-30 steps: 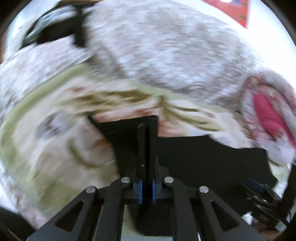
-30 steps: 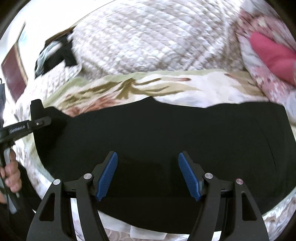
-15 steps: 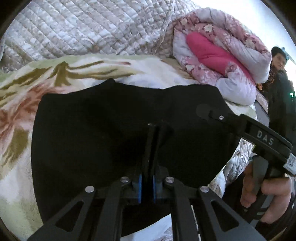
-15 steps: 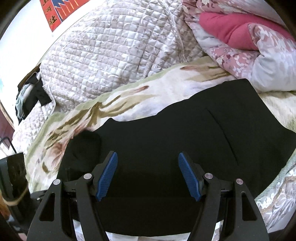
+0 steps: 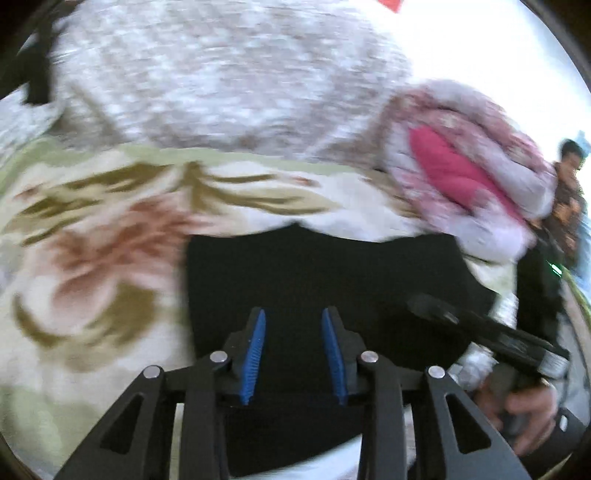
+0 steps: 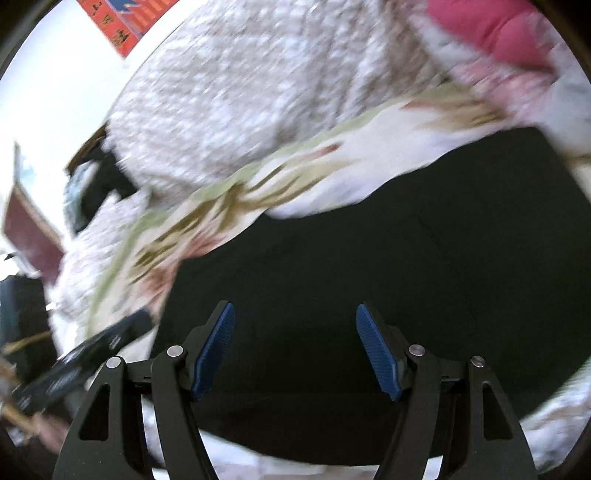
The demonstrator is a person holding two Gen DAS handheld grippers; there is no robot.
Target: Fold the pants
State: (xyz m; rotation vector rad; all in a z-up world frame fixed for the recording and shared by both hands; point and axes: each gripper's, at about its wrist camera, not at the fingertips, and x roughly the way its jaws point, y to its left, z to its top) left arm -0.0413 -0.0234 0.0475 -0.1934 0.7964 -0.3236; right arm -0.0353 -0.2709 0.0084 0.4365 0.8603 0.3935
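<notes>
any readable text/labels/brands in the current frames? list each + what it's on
None is legible.
Red poster on the wall: dark characters, too blurred to read.
Right gripper's body, seen from the left wrist view: faint marking, smeared by motion.
Left gripper's body, seen from the right wrist view: pale lettering, unreadable.
Black pants: no label visible.

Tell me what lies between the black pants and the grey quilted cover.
In both wrist views, only the floral bedsheet lies between the black pants and the grey quilted cover; nothing else sits on that strip.
</notes>
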